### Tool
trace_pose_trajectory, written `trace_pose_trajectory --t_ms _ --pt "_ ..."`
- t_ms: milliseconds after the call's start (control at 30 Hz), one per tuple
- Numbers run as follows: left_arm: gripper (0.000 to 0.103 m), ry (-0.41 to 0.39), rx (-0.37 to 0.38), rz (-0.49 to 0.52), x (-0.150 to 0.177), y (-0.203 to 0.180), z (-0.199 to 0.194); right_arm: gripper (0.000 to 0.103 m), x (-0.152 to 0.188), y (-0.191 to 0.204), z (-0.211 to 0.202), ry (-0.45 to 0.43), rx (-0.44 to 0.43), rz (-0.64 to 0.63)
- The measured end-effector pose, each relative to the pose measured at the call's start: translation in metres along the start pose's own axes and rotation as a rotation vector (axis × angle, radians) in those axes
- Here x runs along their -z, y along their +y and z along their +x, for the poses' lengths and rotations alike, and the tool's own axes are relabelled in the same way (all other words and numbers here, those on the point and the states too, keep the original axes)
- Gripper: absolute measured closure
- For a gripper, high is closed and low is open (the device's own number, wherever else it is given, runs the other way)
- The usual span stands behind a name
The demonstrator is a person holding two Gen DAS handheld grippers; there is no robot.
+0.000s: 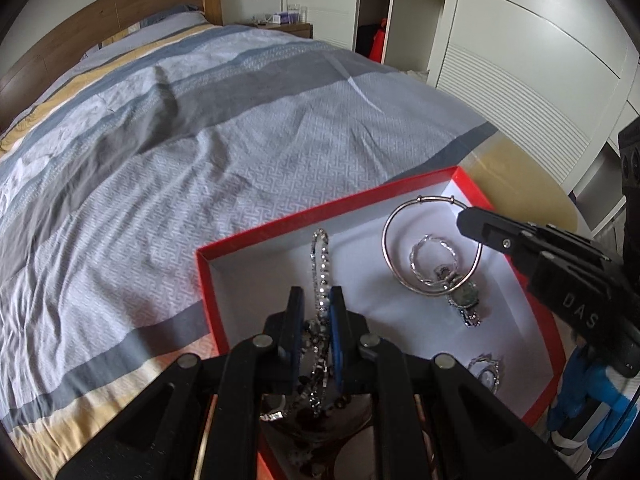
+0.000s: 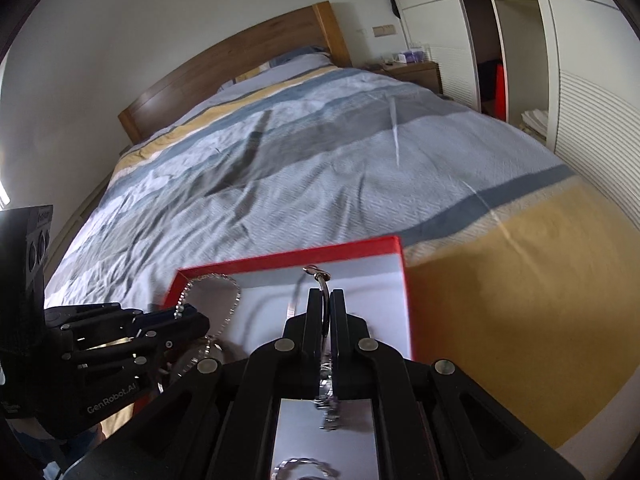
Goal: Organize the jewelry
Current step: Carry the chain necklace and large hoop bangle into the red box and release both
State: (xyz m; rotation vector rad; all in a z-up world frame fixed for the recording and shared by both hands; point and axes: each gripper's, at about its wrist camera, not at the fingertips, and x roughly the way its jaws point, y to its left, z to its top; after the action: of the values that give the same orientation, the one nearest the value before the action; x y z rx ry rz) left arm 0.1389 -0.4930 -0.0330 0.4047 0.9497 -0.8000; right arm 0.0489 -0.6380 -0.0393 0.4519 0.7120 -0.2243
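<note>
A red box [image 1: 280, 224] with a white floor lies on the bed's near corner and also shows in the right wrist view [image 2: 288, 258]. My left gripper [image 1: 316, 300] is shut on a rhinestone chain [image 1: 320, 256] that loops over the box floor; the chain also shows in the right wrist view [image 2: 230, 300]. My right gripper [image 2: 326, 304] is shut on a thin silver bangle [image 2: 320, 280], held over the box. In the left wrist view the bangle [image 1: 388, 248] rings a twisted ring [image 1: 432, 248] and a small watch [image 1: 464, 296]. Another ring [image 1: 486, 368] lies nearer.
The bed with a striped grey, blue and yellow cover [image 1: 200, 140] stretches ahead to a wooden headboard [image 1: 120, 16]. A white wardrobe [image 1: 520, 40] stands to the right, a nightstand [image 2: 412, 72] beside the headboard. The right gripper's body [image 1: 560, 272] reaches in over the box's right side.
</note>
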Motion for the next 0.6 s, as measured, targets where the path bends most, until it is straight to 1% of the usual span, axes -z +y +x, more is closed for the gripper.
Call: trace_pose_trajectory --t_ms 233,367,433,533,567,600 --pt "0.092 0.028 0.001 -0.018 0.006 0.002 0.014 0.099 0.006 0.0 0.01 0.024 0.029 -0.027" --pt "0.091 0.037 0.017 -0.044 0.006 0.006 0.018 0.098 0.008 -0.003 0.013 0.032 0.036 -0.012" --pt "0.091 0.037 0.026 -0.053 0.006 0.008 0.019 0.095 0.008 -0.003 0.014 0.036 0.041 -0.014" --pt "0.091 0.038 0.035 -0.059 0.005 0.008 0.018 0.095 0.007 -0.001 0.015 0.04 0.049 -0.026" --pt "0.089 0.039 0.04 -0.062 0.005 0.009 0.018 0.095 0.007 -0.001 0.015 0.041 0.049 -0.025" --pt "0.085 0.04 0.048 -0.066 0.005 0.009 0.016 0.095 0.007 -0.001 0.015 0.041 0.05 -0.023"
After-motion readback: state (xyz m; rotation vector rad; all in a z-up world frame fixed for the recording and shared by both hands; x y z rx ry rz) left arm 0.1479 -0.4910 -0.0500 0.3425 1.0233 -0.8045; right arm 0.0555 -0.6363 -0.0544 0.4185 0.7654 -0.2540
